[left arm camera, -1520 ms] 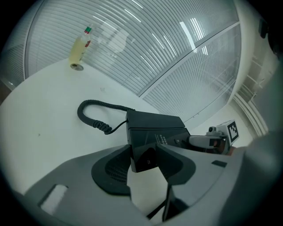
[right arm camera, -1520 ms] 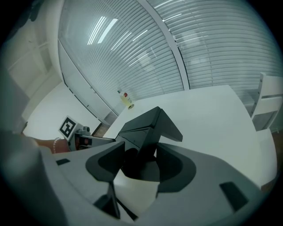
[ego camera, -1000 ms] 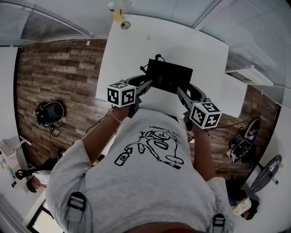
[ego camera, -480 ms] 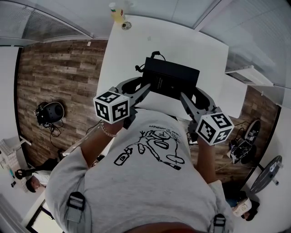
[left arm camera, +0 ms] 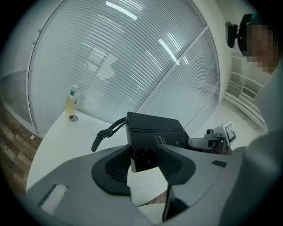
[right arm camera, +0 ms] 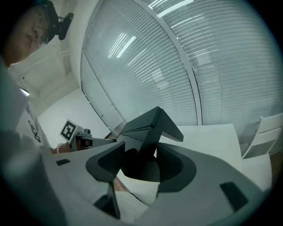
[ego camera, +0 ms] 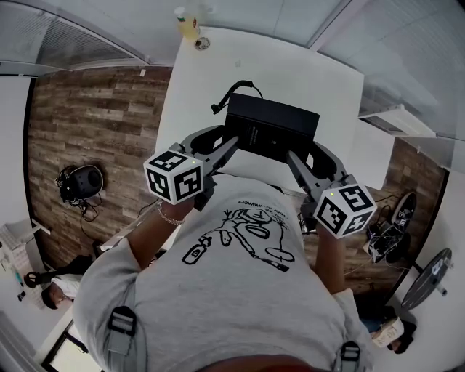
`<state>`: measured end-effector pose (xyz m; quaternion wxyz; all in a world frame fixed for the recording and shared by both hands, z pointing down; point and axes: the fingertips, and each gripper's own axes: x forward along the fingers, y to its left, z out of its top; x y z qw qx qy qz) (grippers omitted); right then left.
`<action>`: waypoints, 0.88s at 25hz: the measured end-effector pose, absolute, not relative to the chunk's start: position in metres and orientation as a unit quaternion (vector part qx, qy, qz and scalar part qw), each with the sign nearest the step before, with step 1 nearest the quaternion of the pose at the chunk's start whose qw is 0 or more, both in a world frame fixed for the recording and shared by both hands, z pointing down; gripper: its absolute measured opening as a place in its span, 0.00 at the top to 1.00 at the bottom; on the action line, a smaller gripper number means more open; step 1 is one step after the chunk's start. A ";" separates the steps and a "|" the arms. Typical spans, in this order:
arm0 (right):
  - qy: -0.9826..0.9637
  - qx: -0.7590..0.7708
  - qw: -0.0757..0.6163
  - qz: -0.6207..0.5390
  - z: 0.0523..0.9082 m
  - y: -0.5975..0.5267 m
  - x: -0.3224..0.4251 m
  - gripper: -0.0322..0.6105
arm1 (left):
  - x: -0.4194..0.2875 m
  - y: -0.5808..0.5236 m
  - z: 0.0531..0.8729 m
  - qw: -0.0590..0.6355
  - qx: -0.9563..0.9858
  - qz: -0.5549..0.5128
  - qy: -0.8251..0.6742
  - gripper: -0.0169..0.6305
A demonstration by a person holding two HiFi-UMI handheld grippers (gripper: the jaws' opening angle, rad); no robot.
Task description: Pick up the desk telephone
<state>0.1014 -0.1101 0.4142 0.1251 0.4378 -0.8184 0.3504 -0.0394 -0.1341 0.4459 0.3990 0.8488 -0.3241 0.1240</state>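
Note:
The black desk telephone [ego camera: 270, 129] is off the white table [ego camera: 290, 69], held between both grippers with its underside toward the head camera. My left gripper [ego camera: 229, 143] is shut on the phone's left edge, which sits between the jaws in the left gripper view [left arm camera: 152, 134]. My right gripper [ego camera: 293, 155] is shut on the right edge, and in the right gripper view the phone [right arm camera: 148, 130] fills the gap between the jaws. The coiled cord [ego camera: 231, 93] hangs off the phone's far left corner.
A yellow bottle [ego camera: 186, 20] and a small round thing [ego camera: 201, 43] stand at the table's far left corner. Blinds and glass walls close off the far side. Wood floor lies to the left, with a bag [ego camera: 78, 180] on it. A white shelf [ego camera: 398, 120] stands at right.
Both grippers have risen toward the head camera and spread slightly, carrying the telephone up off the table. The cord now trails out at the far left.

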 end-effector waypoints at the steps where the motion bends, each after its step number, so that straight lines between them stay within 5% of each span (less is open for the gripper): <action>1: -0.819 0.438 0.125 0.351 0.414 -0.110 0.101 0.64 | -0.039 -0.134 0.446 0.398 0.849 0.125 -0.324 0.71; 22: -0.819 0.437 0.119 0.352 0.410 -0.111 0.110 0.64 | -0.031 -0.134 0.442 0.397 0.850 0.125 -0.322 0.71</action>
